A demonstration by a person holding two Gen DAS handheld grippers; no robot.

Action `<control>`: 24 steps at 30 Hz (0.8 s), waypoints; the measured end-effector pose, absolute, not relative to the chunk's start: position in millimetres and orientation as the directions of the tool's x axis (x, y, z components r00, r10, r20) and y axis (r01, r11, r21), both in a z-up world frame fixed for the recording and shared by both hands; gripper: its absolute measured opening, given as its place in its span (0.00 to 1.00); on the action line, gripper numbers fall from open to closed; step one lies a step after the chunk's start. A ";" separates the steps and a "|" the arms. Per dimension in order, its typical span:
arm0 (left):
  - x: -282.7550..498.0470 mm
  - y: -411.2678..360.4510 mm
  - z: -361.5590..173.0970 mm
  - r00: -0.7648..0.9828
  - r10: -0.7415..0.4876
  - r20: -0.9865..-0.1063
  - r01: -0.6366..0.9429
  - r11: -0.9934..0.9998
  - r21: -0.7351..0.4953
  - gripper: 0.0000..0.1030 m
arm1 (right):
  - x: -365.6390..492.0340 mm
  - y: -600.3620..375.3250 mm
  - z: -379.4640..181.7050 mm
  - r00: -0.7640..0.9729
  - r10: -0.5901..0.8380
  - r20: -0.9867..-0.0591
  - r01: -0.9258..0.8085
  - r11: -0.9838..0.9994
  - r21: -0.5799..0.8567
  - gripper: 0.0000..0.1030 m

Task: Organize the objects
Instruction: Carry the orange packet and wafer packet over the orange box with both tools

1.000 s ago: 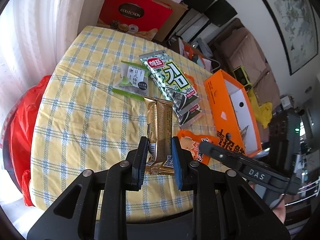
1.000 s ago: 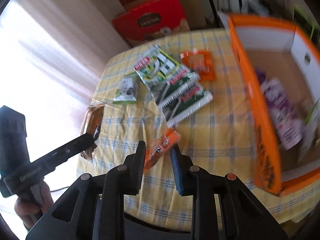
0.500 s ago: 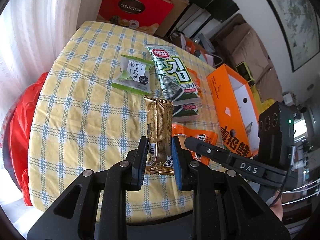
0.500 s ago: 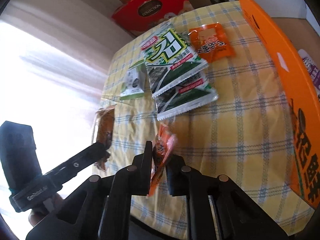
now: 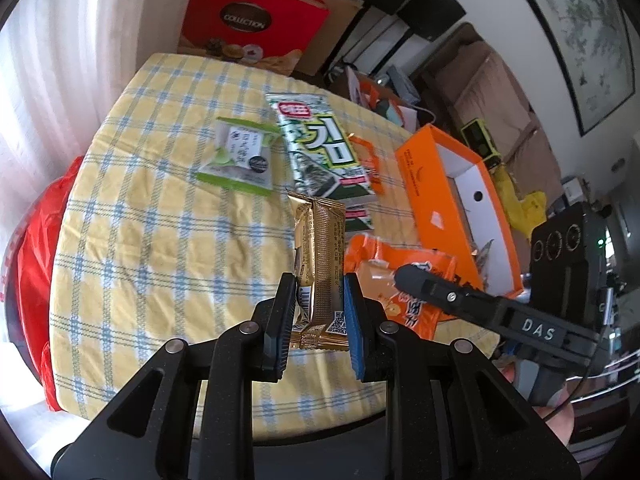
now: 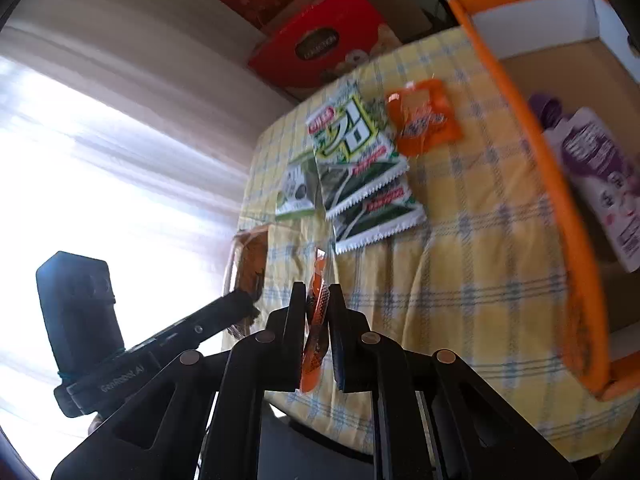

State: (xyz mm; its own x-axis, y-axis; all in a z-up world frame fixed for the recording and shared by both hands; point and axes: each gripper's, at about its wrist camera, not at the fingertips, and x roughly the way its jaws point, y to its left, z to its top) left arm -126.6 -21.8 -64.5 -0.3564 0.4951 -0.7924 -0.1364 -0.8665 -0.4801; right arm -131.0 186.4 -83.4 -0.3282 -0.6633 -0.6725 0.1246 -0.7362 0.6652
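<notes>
You hold a gold wrapped bar [image 5: 320, 256] clamped in the left gripper [image 5: 318, 320] and an orange snack packet [image 6: 316, 320] pinched in the right gripper [image 6: 318, 316], both above the tablecloth [image 5: 160, 240]; one purple pouch [image 6: 600, 176] boxed in the orange box [image 6: 560, 200], seaweed packs [image 6: 360, 168] left

Bare checked tabletop [image 5: 152, 216] lay open on the left, toward the curtain. The middle was crowded by the green packet [image 5: 240, 160] and two overlapping seaweed packs [image 5: 320, 148]. The orange box [image 5: 452, 200] walled the right side, its top open; a purple pouch [image 6: 596, 176] lay inside.
</notes>
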 end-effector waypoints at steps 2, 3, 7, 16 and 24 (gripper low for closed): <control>-126.7 -16.2 -60.7 -0.357 0.499 -0.790 -0.146 -0.865 -0.481 0.21 | -131.5 192.7 -75.2 -0.345 -0.653 -0.674 0.132 -0.745 0.654 0.11; -126.6 -13.1 -58.9 -0.357 0.501 -0.788 -0.150 -0.864 -0.481 0.21 | -131.6 196.4 -70.6 -0.355 -0.647 -0.675 0.136 -0.750 0.647 0.11; -128.2 1.9 -51.4 -0.355 0.514 -0.781 -0.169 -0.857 -0.487 0.21 | -132.4 209.1 -58.0 -0.384 -0.633 -0.672 0.140 -0.759 0.636 0.11; -135.0 49.4 -29.6 -0.347 0.542 -0.765 -0.243 -0.840 -0.485 0.21 | -133.9 266.5 -31.6 -0.468 -0.596 -0.653 0.105 -0.771 0.629 0.11; -140.5 100.6 -25.5 -0.312 0.569 -0.761 -0.300 -0.819 -0.490 0.21 | -132.1 330.2 -15.0 -0.544 -0.536 -0.645 0.037 -0.784 0.620 0.11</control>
State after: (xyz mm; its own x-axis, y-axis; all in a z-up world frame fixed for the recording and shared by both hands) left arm -140.5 100.6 -25.5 -0.3121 0.5690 -0.7608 -0.2995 -0.8189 -0.4896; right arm -132.1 330.2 -15.0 -0.5443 -0.5360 -0.6453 0.0365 -0.7837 0.6201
